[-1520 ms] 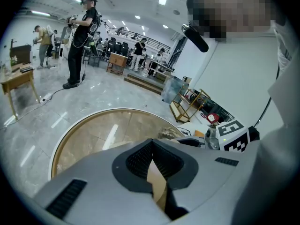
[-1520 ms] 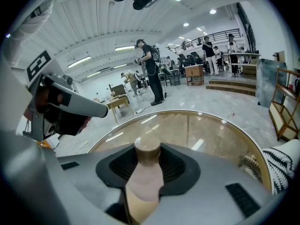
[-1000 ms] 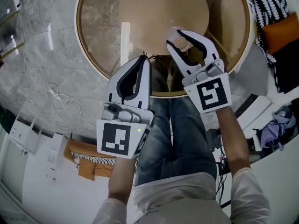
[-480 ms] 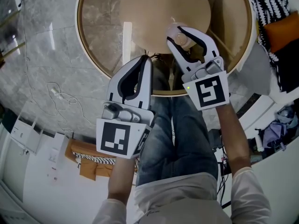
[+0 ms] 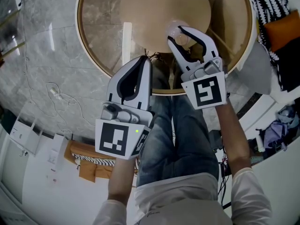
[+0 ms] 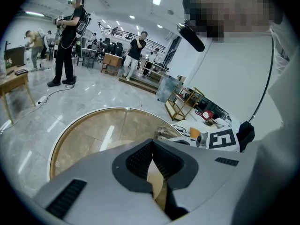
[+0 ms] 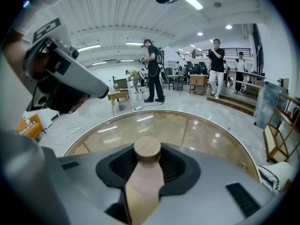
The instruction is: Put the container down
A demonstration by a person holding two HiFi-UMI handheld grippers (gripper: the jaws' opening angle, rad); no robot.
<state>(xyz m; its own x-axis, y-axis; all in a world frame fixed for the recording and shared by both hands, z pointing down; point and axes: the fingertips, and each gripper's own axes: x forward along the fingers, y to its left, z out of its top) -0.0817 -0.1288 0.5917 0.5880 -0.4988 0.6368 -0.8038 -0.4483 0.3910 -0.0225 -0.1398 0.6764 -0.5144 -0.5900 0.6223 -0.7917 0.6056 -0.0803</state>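
Over the near edge of the round glass table (image 5: 98,27): a container held in one gripper, the other gripper empty.

The right gripper (image 5: 184,41) reaches in over the table's near rim, and its jaws stand wide, clamped on the container (image 7: 147,150), a pale tan bottle-like piece with a round flat cap. The ribbed pads sit against the container's sides just under the cap, which pokes out beyond them. From above, the container lies inside the gold rim, over the tan disc seen through the glass; whether its base touches the glass cannot be told. The left gripper (image 5: 144,60) hangs just beside the right one, at the near rim, its jaws drawn together to a thin slit with nothing between them.
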